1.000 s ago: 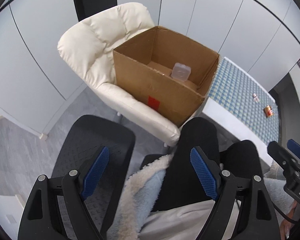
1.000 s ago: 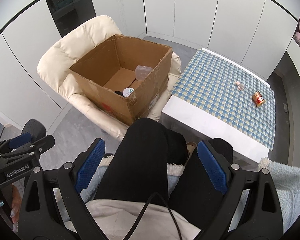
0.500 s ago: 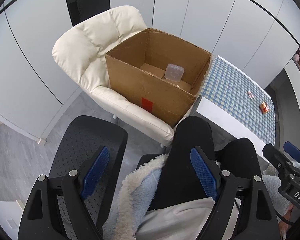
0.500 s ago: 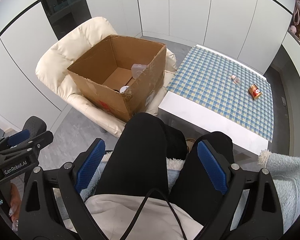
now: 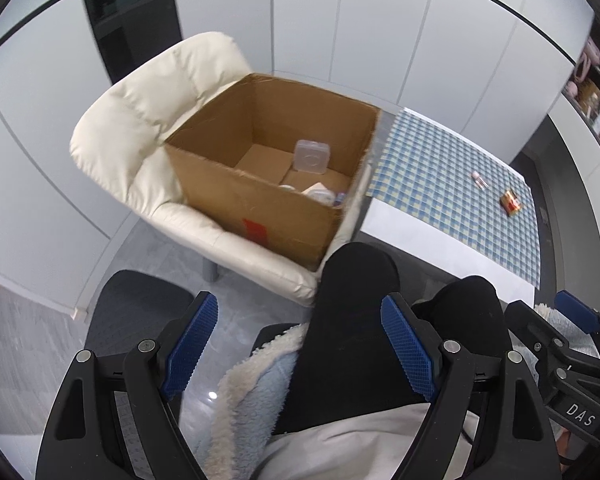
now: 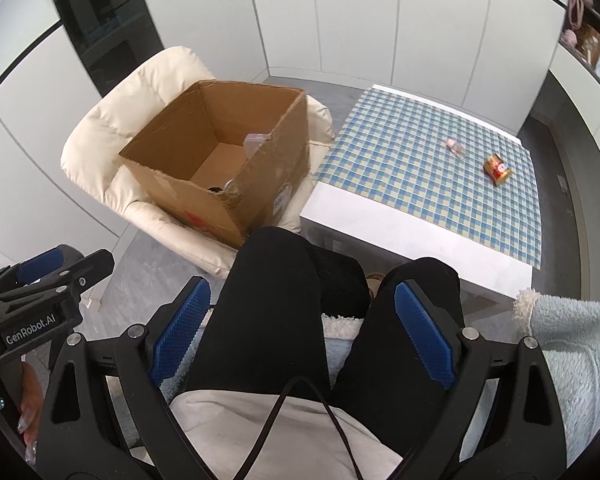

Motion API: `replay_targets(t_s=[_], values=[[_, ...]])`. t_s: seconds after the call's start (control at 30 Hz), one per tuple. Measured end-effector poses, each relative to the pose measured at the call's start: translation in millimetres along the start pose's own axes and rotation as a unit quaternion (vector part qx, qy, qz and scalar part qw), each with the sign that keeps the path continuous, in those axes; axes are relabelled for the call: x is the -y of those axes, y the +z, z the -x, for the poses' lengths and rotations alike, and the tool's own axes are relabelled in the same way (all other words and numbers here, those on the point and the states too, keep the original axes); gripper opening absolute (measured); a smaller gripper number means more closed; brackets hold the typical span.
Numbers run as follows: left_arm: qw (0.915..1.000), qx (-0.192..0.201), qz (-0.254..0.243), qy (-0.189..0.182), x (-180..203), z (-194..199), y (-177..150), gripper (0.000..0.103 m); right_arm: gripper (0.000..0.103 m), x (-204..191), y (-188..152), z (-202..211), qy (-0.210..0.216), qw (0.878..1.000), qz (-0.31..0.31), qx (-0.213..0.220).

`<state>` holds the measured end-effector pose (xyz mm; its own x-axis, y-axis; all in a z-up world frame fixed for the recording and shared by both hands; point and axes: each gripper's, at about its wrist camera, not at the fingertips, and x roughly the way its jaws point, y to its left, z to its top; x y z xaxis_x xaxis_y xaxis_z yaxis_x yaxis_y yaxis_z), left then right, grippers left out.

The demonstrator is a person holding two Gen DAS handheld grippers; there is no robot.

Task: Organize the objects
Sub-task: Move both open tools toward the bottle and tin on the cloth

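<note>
In the left wrist view the left hand-held gripper (image 5: 300, 344) fills the bottom of the frame, its blue pads spread wide with nothing between them — only the person's black-trousered legs (image 5: 364, 320) and a fluffy pale-blue garment (image 5: 252, 392) show below. Above, at the centre of the frame, an open cardboard box (image 5: 260, 208) sits on the seat of a cream padded armchair (image 5: 140, 120). Inside the box a clear plastic case (image 5: 312, 155) leans against the far wall, and a few small items lie low in the near right corner, too small to tell apart. To the right of the box, touching or just beside it, stands the desk (image 5: 412, 232) with a blue checked cloth; near its upper right part lie a small red-and-gold can (image 5: 510, 202) on its side and, just left of it, a tiny bottle (image 5: 480, 179). In the right wrist view the right hand-held gripper (image 6: 300, 332) is likewise spread and empty at the bottom of the frame, over the same legs. The box appears in the upper left, the checked desk in the upper right with the can and bottle lying well apart from the box. The left hand-held gripper enters at the left edge — a hand (image 6: 28, 412) shows beneath it.
</note>
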<state>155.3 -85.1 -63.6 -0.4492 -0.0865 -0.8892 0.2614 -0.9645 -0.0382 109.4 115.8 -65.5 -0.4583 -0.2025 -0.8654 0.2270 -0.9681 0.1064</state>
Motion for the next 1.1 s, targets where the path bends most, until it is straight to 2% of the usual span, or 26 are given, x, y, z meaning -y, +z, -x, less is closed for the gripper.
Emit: replay_targets(t_s=[0.4, 0.53, 0.63, 0.77, 0.87, 1.1], values=[[0.9957, 0.009, -0.088, -0.028, 83, -10, 21, 0.085, 0.095, 58, -3, 10, -0.055, 0.995, -0.074, 0.026], [0.9937, 0.005, -0.106, -0.036, 112, -21, 21, 0.085, 0.095, 89, -12, 11, -0.063, 0.99, -0.117, 0.044], [0.9914, 0.001, -0.124, -0.044, 136, -30, 19, 0.085, 0.095, 109, -20, 12, -0.085, 0.986, -0.135, 0.058], [0.9876, -0.003, -0.146, -0.057, 167, -40, 17, 0.085, 0.095, 127, -28, 6, -0.114, 0.984, -0.129, 0.047], [0.9842, -0.008, -0.163, -0.069, 192, -49, 15, 0.085, 0.095, 146, -35, 1, -0.12, 0.982, -0.144, 0.034], [0.9779, -0.005, -0.197, -0.07, 240, -64, 11, 0.085, 0.095, 189, -48, -7, -0.145, 0.974, -0.174, 0.023]])
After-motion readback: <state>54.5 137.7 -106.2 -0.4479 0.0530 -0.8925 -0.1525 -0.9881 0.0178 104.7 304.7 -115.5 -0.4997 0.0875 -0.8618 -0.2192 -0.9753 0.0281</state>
